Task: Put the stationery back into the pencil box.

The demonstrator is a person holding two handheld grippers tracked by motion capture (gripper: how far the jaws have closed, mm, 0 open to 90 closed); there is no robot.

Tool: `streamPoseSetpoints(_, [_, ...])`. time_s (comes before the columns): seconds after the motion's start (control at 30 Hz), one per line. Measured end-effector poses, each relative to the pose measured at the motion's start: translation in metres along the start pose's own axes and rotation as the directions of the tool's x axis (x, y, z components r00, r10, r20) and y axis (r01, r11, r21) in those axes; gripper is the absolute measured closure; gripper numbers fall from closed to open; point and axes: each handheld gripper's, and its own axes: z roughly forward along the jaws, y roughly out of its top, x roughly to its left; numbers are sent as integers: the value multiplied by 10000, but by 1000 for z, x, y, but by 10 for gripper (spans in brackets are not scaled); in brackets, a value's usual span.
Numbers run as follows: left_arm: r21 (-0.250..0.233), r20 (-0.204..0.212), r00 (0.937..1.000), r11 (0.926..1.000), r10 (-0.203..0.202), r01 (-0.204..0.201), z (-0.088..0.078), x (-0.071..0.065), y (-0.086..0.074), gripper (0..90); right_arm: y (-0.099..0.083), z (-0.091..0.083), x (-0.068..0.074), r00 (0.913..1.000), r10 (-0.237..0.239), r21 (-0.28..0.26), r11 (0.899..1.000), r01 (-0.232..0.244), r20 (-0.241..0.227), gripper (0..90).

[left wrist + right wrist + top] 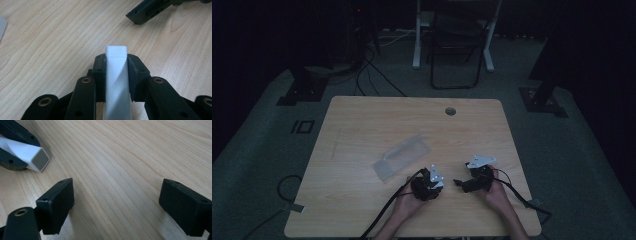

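Observation:
A white square bar (116, 75) lies along the middle of the left gripper view, and my left gripper (116, 61) is shut on it, both black pads pressing its sides. Its flat end (40, 160) points toward my right gripper (117, 195), which stands open just over the wooden table (120, 157) with nothing between its jaws. In the high view the left gripper (438, 187) and the right gripper (460, 184) face each other near the table's front edge, a short gap apart. One jaw of the right gripper (147, 11) shows at the top of the left gripper view.
A clear plastic box (402, 156) lies tilted on the table (362, 125) behind the left gripper. A round cable hole (450, 111) sits near the far edge. A folding chair (457, 45) and stand legs are on the floor beyond. Cables trail off the front edge.

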Motion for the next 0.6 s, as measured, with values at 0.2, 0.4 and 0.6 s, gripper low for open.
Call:
streamPoseSetpoints(0.2, [-100, 72, 10000, 9999, -21, 22, -3, 0, 1, 711, 0, 0, 0, 10000, 27, 4, 10000, -27, -5, 127])
streamPoseSetpoints(0.4, [-181, 63, 10000, 9998, -48, 49, -7, 1, 2, 711, 0, 0, 0, 10000, 36, 6, 10000, -36, -8, 127])
streamPoseSetpoints(0.6, [-297, 38, 10000, 9996, -17, 18, -10, 3, 3, 710, 0, 0, 0, 10000, 33, 5, 10000, -33, -9, 127])
